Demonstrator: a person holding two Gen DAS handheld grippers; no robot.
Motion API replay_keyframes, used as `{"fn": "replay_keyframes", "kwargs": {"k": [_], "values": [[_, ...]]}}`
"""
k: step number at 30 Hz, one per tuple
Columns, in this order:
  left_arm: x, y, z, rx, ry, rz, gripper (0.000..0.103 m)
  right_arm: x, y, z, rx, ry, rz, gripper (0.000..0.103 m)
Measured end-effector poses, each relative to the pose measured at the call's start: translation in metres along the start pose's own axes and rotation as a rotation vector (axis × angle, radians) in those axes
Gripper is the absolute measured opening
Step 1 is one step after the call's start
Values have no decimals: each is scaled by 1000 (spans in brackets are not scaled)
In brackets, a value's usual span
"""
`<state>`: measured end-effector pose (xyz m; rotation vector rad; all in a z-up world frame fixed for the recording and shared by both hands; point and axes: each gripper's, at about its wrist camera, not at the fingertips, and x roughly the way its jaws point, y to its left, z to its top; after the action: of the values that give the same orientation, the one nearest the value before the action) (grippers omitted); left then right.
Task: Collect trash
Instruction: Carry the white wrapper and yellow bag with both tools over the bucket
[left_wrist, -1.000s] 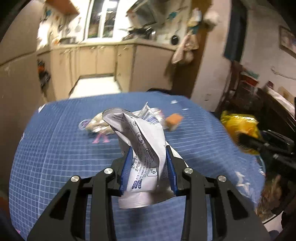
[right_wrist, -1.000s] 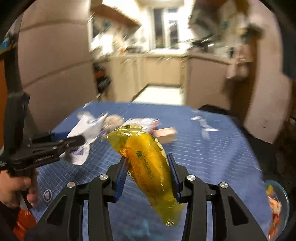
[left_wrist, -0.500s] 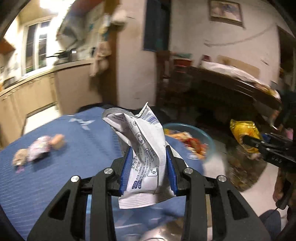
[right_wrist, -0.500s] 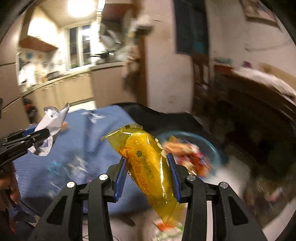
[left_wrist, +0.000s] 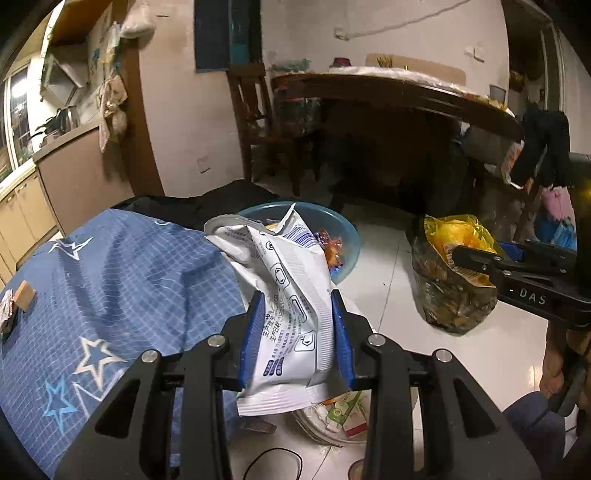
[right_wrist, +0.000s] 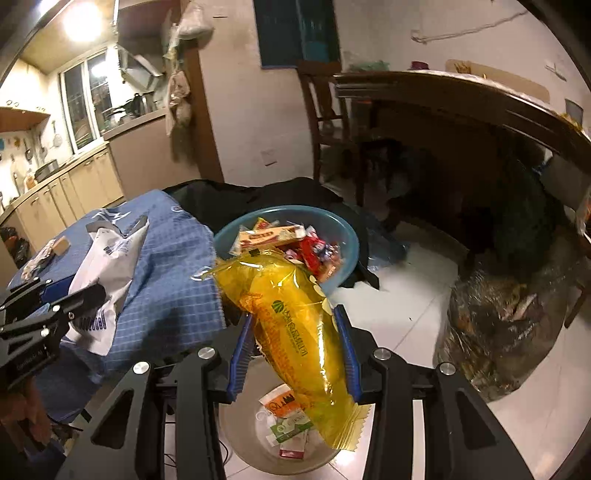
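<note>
1. White wrapper (left_wrist: 291, 295): pinched upright in left gripper (left_wrist: 295, 332), beside blue tablecloth (left_wrist: 110, 277).
2. Yellow packet (right_wrist: 295, 325): clamped in right gripper (right_wrist: 293, 354), above floor bin (right_wrist: 243, 443).
3. Blue bowl (right_wrist: 347, 236): holds wrappers, beyond both.

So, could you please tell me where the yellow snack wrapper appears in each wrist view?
Left wrist: yellow wrapper at far right, held in the right gripper.
Right wrist: centre foreground, clamped between the blue pads.
Shared landmark: teal bowl of wrappers beside the blue tablecloth.
</note>
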<state>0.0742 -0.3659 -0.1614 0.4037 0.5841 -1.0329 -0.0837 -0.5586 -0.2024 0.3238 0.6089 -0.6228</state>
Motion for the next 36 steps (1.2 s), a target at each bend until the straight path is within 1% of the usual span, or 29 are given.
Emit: {"fn": "replay_keyframes", "kwargs": {"k": [3,4,6,8,12,15,23,31,36], "values": [[7,-13,0,19,10,0,34,9,-7,-3,10,4,-2,43],[7,-22,-2,25,11,1,34,6,-8,-6,12,4,-3,43],[10,-30,-2,38,12,-6,34,9,-12,-9,12,6,-2,43],[12,-38,-3,51,16,-7,34,3,-9,-9,14,8,-2,43],[15,-45,-5,73,29,-10,34,5,-13,-11,22,22,-6,43],[22,-50,-9,84,45,-12,34,11,-15,-15,22,57,-7,43],[54,-63,-29,106,114,-29,34,53,-33,-44,49,186,1,43],[97,-67,-60,121,221,-41,34,107,-33,-72,27,315,8,43],[123,-67,-77,124,289,-44,34,135,-30,-89,22,371,10,43]]}}
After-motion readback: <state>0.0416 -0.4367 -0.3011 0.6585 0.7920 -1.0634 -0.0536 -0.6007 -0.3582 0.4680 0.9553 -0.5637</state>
